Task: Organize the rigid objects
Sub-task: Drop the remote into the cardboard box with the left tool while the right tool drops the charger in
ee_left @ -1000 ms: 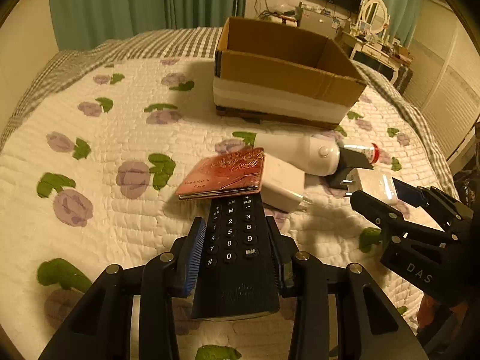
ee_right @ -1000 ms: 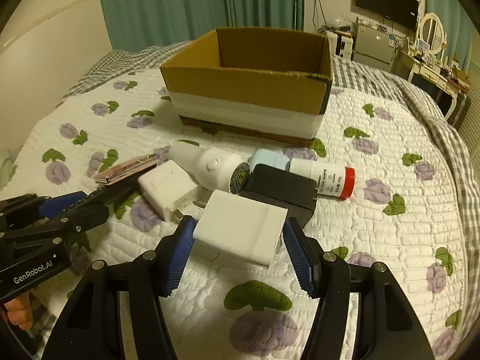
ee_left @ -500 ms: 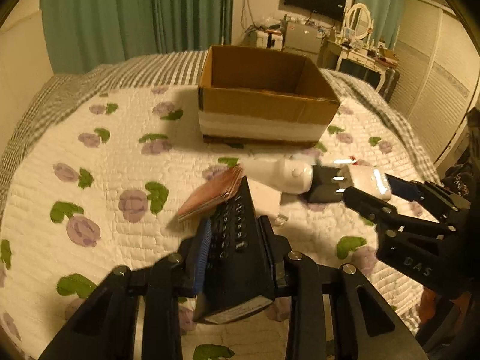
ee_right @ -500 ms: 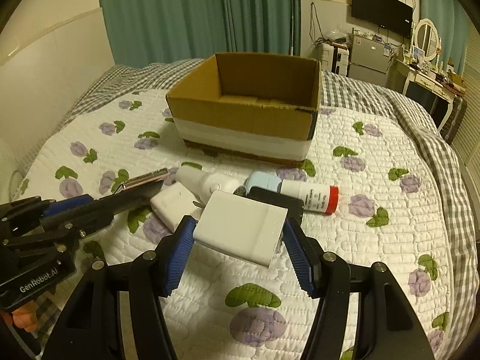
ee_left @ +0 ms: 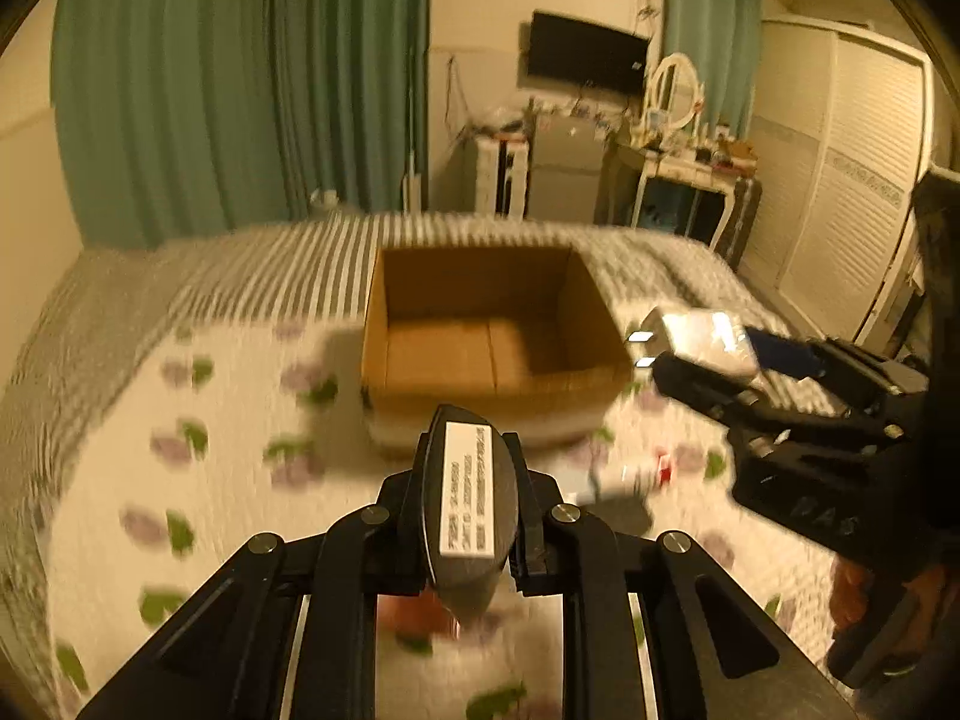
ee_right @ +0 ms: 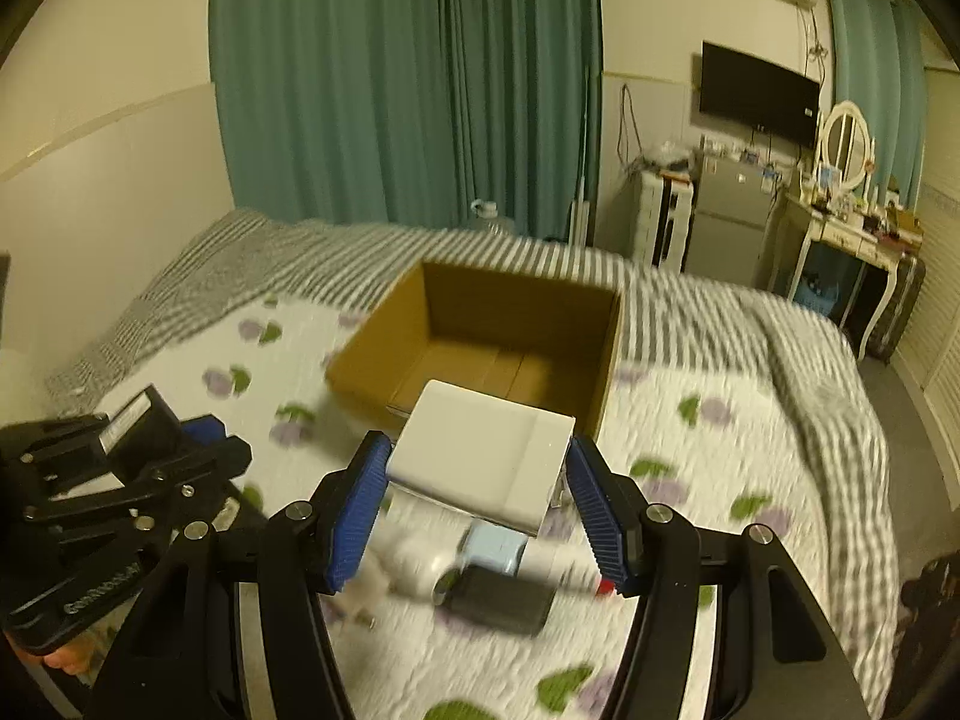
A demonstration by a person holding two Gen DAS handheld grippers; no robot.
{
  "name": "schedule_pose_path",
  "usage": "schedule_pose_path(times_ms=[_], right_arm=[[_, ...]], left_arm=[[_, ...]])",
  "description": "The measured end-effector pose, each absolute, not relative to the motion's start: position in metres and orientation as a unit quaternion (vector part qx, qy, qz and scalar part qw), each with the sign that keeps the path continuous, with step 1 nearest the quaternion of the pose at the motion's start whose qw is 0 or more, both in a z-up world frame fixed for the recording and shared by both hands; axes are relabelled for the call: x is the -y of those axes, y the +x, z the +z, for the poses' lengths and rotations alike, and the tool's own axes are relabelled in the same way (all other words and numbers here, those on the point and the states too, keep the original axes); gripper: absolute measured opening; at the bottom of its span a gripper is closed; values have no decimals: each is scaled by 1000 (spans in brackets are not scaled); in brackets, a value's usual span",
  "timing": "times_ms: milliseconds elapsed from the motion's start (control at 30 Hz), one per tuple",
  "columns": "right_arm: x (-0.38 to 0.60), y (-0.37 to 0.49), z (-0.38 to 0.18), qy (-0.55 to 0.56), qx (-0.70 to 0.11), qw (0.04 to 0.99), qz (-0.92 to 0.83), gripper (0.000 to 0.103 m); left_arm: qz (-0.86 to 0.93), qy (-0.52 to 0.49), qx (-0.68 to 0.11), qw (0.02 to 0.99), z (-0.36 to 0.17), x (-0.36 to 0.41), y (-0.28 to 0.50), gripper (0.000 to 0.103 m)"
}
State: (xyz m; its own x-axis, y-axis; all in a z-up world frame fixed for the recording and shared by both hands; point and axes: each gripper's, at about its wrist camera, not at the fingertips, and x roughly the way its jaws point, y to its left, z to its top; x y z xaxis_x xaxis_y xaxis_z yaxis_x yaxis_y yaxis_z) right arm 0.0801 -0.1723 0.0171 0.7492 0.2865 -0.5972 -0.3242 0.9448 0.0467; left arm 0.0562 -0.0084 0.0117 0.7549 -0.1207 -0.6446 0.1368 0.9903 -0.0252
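At the lower centre of each view, the left gripper [ee_left: 470, 501] grasps a black remote [ee_left: 470, 498] (label end up), the right gripper [ee_right: 477, 495] grasps a white charger [ee_right: 480, 459], below the open box [ee_right: 480, 336].

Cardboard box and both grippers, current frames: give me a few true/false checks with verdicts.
1. The left gripper is clamped on a black remote. True.
2. The right gripper is open and holds nothing. False: it is shut on a white charger block.
3. The cardboard box already holds several items. False: only its bare brown floor shows in both views.
4. The box sits on a floral quilt. True.
5. The red-capped bottle is in the left gripper. False: that gripper holds the remote.
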Motion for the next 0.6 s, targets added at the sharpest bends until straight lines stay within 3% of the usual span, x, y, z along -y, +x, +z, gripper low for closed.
schedule_pose_path(times_ms=[300,600], right_arm=[[175,159,34,-33,-299,941,156,60],[164,229,-26,-35,-351,922,162,60]], left_arm=[[-77,49,-281,956,59,30,143,19],[-66,76,-330,938,3,34,226,19]])
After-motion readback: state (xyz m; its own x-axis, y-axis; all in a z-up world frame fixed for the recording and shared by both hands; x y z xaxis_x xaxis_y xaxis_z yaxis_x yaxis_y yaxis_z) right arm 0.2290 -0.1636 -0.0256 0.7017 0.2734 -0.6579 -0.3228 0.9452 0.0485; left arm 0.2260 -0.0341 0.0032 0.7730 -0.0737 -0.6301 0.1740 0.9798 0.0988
